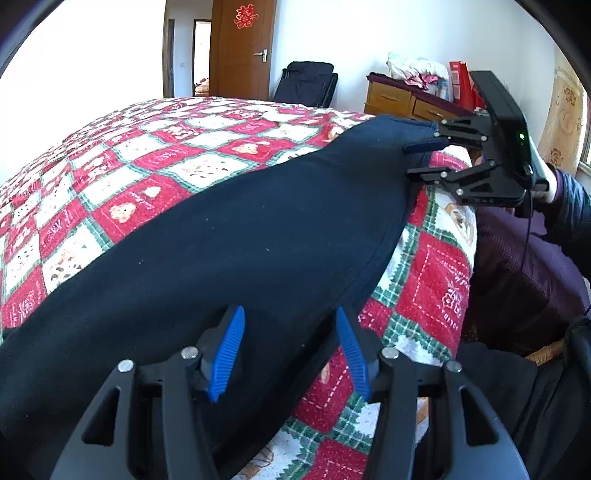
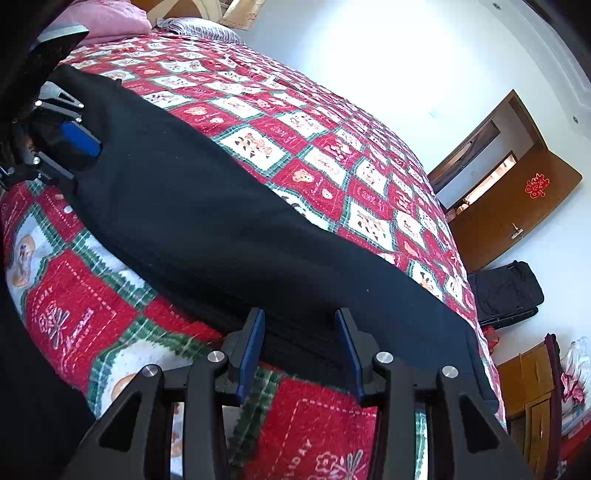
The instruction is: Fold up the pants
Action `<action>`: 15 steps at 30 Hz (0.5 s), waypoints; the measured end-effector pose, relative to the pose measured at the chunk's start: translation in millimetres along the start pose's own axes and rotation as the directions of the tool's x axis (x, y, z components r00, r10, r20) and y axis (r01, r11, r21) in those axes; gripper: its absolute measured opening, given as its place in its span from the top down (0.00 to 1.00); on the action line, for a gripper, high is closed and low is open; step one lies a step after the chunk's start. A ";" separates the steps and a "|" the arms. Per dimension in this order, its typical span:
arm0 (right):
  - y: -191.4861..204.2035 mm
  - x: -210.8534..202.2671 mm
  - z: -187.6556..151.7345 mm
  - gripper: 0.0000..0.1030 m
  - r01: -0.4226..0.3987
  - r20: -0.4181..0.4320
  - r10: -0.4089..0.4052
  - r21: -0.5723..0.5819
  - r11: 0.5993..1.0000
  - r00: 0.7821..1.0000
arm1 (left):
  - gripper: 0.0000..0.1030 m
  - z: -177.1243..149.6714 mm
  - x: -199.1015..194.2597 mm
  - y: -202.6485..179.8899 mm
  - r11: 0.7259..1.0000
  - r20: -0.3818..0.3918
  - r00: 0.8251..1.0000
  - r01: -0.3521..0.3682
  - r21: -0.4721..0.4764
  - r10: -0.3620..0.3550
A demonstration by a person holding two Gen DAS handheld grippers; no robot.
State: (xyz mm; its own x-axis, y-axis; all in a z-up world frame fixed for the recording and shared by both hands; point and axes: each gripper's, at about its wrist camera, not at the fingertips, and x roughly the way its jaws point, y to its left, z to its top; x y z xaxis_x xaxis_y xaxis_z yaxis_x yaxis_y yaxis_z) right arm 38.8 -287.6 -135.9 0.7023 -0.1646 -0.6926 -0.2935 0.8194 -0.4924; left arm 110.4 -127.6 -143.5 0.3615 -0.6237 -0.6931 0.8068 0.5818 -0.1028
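Note:
Black pants (image 1: 229, 251) lie stretched out along the near edge of a bed with a red, white and green patchwork quilt (image 1: 155, 162). My left gripper (image 1: 290, 328) is open, its blue pads over one end of the pants. My right gripper (image 2: 301, 332) is open at the other end, its pads either side of the pants' near edge (image 2: 295, 325). In the left wrist view the right gripper (image 1: 415, 160) shows at the far end of the pants. In the right wrist view the left gripper (image 2: 79, 142) shows at the far left, over the pants (image 2: 221, 221).
The bed's near edge drops off beside me. A wooden door (image 1: 242, 51), a black folding chair (image 1: 306, 83) and a wooden dresser (image 1: 402, 99) with clutter stand by the far wall. Pink bedding (image 2: 107, 16) lies at the bed's head.

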 end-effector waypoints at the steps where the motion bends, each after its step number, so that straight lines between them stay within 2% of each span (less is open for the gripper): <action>1: 0.4 1.0 0.3 0.60 -0.003 0.004 0.003 -0.003 1.000 1.000 | 0.47 0.1 0.3 0.3 1.000 0.001 1.000 0.004 -0.005 -0.004; 4: 7.9 -1.7 -1.8 0.60 0.007 0.019 -0.006 -0.057 0.998 1.000 | 0.47 -0.1 -0.4 3.6 0.999 0.003 1.000 0.022 -0.023 -0.022; 6: 5.0 1.7 -2.6 0.60 -0.009 0.013 0.009 -0.039 0.999 1.000 | 0.47 -0.1 0.0 7.7 0.998 0.008 0.999 0.044 -0.049 -0.044; 8: 1.8 4.8 -3.5 0.68 -0.038 0.008 0.038 -0.012 0.999 0.999 | 0.47 0.3 0.0 12.6 0.995 0.017 0.998 0.068 -0.079 -0.067; 10: 4.8 4.8 -2.8 0.93 -0.068 0.003 0.068 -0.005 0.998 0.998 | 0.47 0.1 -1.1 15.6 0.991 0.025 0.996 0.087 -0.101 -0.085; 12: 9.0 3.9 -1.0 0.98 -0.045 -0.006 0.045 -0.014 0.999 0.999 | 0.47 -0.2 -2.3 16.5 0.990 0.026 0.995 0.094 -0.107 -0.091; 15: 6.4 -5.0 -1.5 0.99 -0.042 -0.005 0.042 -0.003 0.999 0.999 | 0.47 -1.5 -4.2 16.6 0.990 0.026 0.995 0.097 -0.104 -0.095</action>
State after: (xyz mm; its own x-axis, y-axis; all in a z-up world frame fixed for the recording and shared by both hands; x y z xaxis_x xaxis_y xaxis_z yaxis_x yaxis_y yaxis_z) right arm 32.4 -282.3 -136.4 0.6861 -0.1329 -0.7153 -0.3245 0.8240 -0.4644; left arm 121.6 -114.6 -143.4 0.2953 -0.6892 -0.6616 0.7852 0.5696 -0.2429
